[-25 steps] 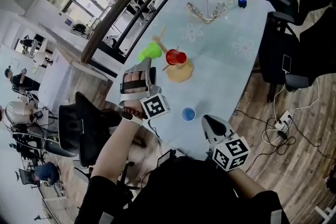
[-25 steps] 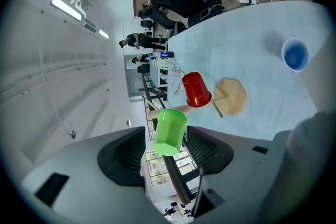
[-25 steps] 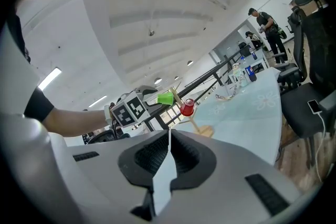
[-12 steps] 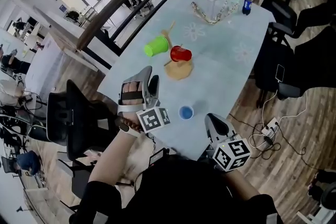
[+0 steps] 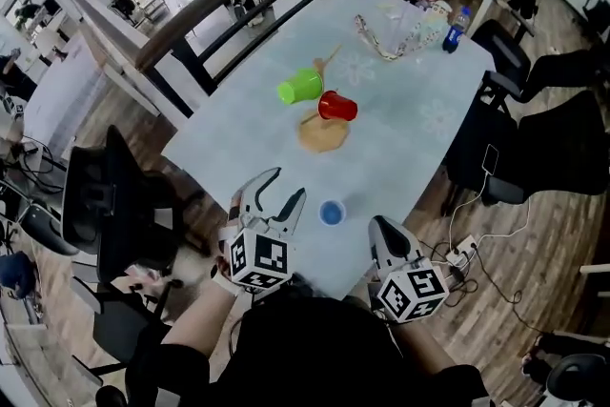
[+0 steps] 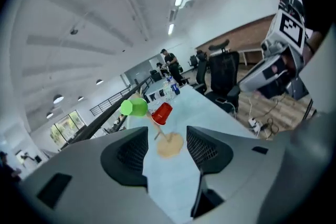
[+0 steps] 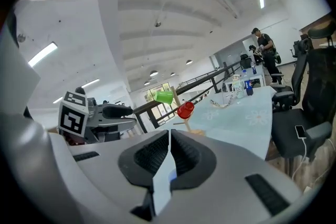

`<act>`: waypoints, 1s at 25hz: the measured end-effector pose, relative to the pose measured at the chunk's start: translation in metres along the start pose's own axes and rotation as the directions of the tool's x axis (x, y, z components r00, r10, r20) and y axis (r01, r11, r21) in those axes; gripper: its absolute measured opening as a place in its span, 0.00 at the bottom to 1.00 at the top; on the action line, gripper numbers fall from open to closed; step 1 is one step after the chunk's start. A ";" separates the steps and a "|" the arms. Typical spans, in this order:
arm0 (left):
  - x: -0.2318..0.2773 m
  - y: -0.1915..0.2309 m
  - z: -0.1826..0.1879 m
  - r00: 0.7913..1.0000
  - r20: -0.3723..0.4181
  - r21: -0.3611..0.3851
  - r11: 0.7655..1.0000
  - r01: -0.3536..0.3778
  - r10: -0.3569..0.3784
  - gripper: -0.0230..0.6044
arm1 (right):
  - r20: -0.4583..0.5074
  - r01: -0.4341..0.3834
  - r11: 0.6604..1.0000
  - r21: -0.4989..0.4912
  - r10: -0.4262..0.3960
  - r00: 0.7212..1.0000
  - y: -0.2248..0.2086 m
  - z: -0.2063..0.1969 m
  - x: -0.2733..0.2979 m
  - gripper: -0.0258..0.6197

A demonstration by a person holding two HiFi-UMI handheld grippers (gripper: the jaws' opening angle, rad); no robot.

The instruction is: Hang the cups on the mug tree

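Green cup (image 5: 301,86) and red cup (image 5: 336,106) already hang on the tree (image 5: 323,133). That leaves the blue cup (image 5: 332,213), upright by the table's (image 5: 400,138) near edge between the two grippers, as the one to fetch. The left gripper (image 5: 286,186) hovers with jaws wide apart and empty, the right gripper (image 5: 381,229) is pinched together on nothing, so the next move looks like open jaws over that blue rim, then a squeeze. Which peg is free is hard to make out, and the right gripper view hides nearly all of the blue cup behind its jaws.
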State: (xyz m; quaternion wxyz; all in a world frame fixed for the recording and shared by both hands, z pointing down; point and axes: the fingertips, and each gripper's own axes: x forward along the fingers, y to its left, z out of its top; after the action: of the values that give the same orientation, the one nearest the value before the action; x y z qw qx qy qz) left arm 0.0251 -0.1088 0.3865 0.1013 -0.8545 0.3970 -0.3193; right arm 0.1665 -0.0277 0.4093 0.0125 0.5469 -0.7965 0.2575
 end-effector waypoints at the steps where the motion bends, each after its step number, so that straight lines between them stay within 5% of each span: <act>1: -0.008 -0.002 0.001 0.999 0.036 -0.051 0.999 0.010 -0.008 0.41 | -0.002 0.001 1.000 -0.008 -0.001 1.000 0.003 0.000 0.001 0.10; 6: -0.039 -0.011 0.009 0.984 0.167 -0.268 0.957 0.113 -0.069 0.41 | 0.013 0.014 0.998 -0.056 -0.014 1.000 0.020 0.005 0.004 0.10; 9: -0.050 -0.026 0.015 0.941 0.283 -0.405 0.867 0.292 -0.185 0.39 | 0.004 0.012 0.997 -0.080 -0.012 1.000 0.029 0.007 0.009 0.10; 12: -0.057 -0.038 0.012 0.905 0.359 -0.503 0.768 0.395 -0.230 0.18 | -0.012 0.008 0.995 -0.103 -0.009 1.000 0.041 0.003 0.014 0.10; 17: -0.059 -0.060 0.007 0.878 0.390 -0.540 0.703 0.462 -0.278 0.10 | -0.040 0.007 0.992 -0.127 -0.012 0.999 0.052 -0.001 0.022 0.10; 19: -0.059 -0.069 0.007 0.861 0.396 -0.527 0.689 0.498 -0.319 0.10 | -0.047 0.009 0.991 -0.132 -0.015 0.999 0.056 -0.003 0.024 0.10; 25: -0.065 -0.071 0.011 0.843 0.407 -0.478 0.705 0.524 -0.352 0.10 | -0.049 0.001 0.991 -0.134 -0.007 0.999 0.068 -0.009 0.026 0.10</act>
State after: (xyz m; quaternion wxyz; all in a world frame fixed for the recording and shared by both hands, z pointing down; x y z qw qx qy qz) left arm 0.0440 -0.0145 0.3779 -0.1833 -0.9510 0.2379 -0.0732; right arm 0.0942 -0.0279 0.3975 0.0692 0.5399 -0.8104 0.2168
